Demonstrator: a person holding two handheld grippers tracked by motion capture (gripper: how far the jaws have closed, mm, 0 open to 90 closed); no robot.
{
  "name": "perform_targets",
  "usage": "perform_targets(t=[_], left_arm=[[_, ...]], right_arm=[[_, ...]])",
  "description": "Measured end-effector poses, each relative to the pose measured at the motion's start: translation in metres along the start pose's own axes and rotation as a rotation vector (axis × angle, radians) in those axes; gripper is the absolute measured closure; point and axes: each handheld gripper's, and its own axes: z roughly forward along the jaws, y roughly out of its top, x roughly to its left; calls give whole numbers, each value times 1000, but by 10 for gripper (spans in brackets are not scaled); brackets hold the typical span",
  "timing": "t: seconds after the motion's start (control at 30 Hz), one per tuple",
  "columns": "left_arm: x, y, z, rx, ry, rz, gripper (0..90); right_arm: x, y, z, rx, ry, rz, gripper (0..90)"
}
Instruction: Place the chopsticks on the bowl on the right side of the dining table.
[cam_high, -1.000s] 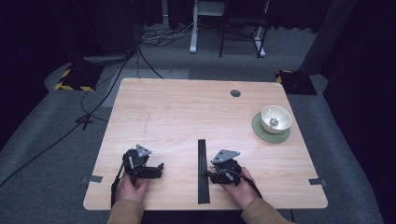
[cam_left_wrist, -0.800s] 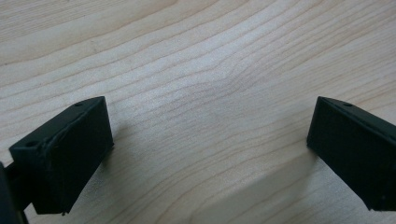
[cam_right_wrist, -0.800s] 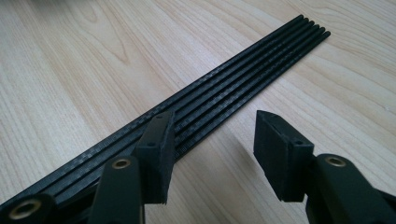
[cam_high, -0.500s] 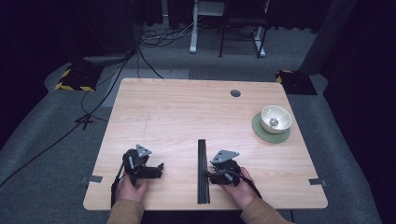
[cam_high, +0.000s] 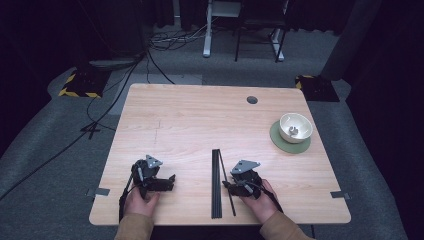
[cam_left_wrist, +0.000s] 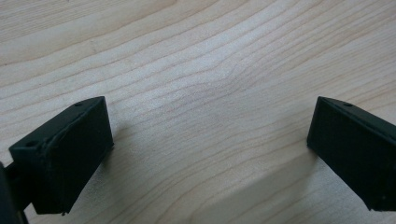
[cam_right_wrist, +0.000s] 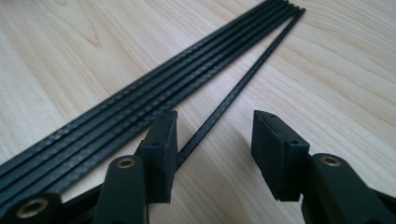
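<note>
The right gripper (cam_right_wrist: 212, 140), jaws just closing but spread, straddles one loose strip (cam_right_wrist: 233, 93) beside the strip bundle (cam_right_wrist: 140, 102). Far right of the bundle, a white bowl (cam_high: 295, 127) holds a small object too small to tell. The left gripper (cam_left_wrist: 205, 140) is spread over bare table (cam_high: 190, 120).

Strips (cam_high: 216, 180) on table (cam_high: 200, 120) front; bowl (cam_high: 295, 127) on mat (cam_high: 282, 142) far right.

Wooden desk (cam_high: 200, 125), round grommet hole (cam_high: 252, 100) near far edge. White bowl (cam_high: 295, 127) on green coaster (cam_high: 280, 142), right side; small item inside, unclear. Tape bits (cam_high: 98, 192) at front corners. Cables (cam_high: 150, 55) on grey floor; chair legs (cam_high: 257, 40) behind.
</note>
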Motion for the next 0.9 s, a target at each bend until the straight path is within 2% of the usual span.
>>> perform_targets(t=[0.27,0.37,0.53,0.57,0.73,0.9], left_arm=[[0,0,0,3,-2,3,4],[0,0,0,1,-3,2,4],[0,0,0,4,-2,1,4],[0,0,0,4,-2,1,4],[0,0,0,3,-1,3,4],[0,0,0,3,-1,3,4]], right_arm=[[-22,-6,-7,26,-32,72,594],[-39,-8,-10,32,-32,142,670],[-56,-12,-13,25,-32,198,720],[-62,-14,-14,21,-30,228,740],[-67,-15,-14,14,-28,246,786],[-67,-16,-15,24,-38,226,841]])
